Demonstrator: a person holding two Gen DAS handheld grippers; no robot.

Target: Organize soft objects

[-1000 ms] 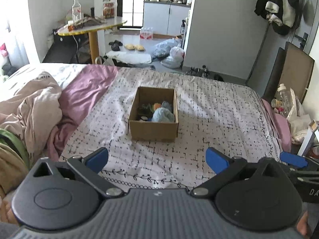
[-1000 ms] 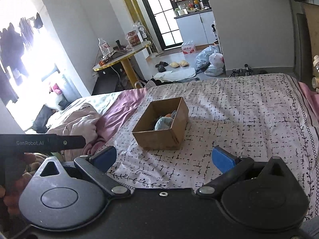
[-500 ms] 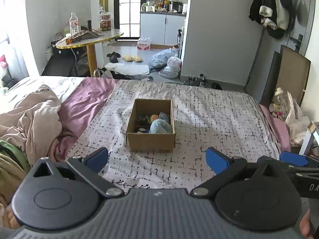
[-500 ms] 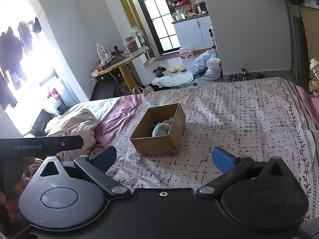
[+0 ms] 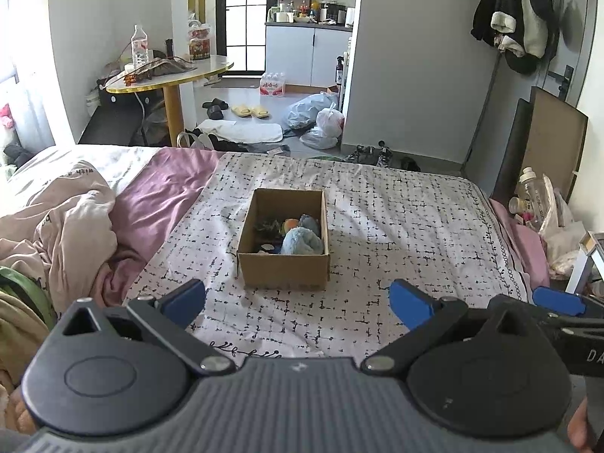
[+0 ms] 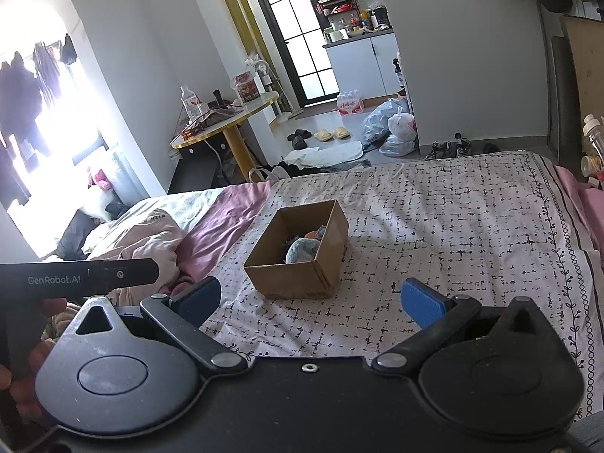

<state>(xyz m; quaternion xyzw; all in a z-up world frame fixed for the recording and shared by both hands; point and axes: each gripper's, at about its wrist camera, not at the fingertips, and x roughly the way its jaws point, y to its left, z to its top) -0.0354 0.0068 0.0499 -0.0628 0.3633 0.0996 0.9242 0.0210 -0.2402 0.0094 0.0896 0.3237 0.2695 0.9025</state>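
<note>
I see the open brown cardboard box (image 5: 285, 241) sitting mid-bed on the white sheet w/ black dash pattern (image 5: 396, 226). Inside the box: a fluffy light-blue plush toy (image 5: 302, 241) at its near right corner, w/ an orange soft piece (image 5: 290, 223) and a dark green one (image 5: 268, 226) just behind it. Left gripper (image 5: 298, 300) hangs near the box's front wall, blue pads spread wide, holding nothing. Right gripper (image 6: 309, 300) is also near the box, likewise wide and empty. A crumpled pale-pink blanket (image 5: 64, 226) lies well left of the box.

One cardboard box (image 5: 284, 264) on the bed, two blue plush toys (image 5: 302, 241) inside (plus smaller bits I can't count), two grippers.
</note>
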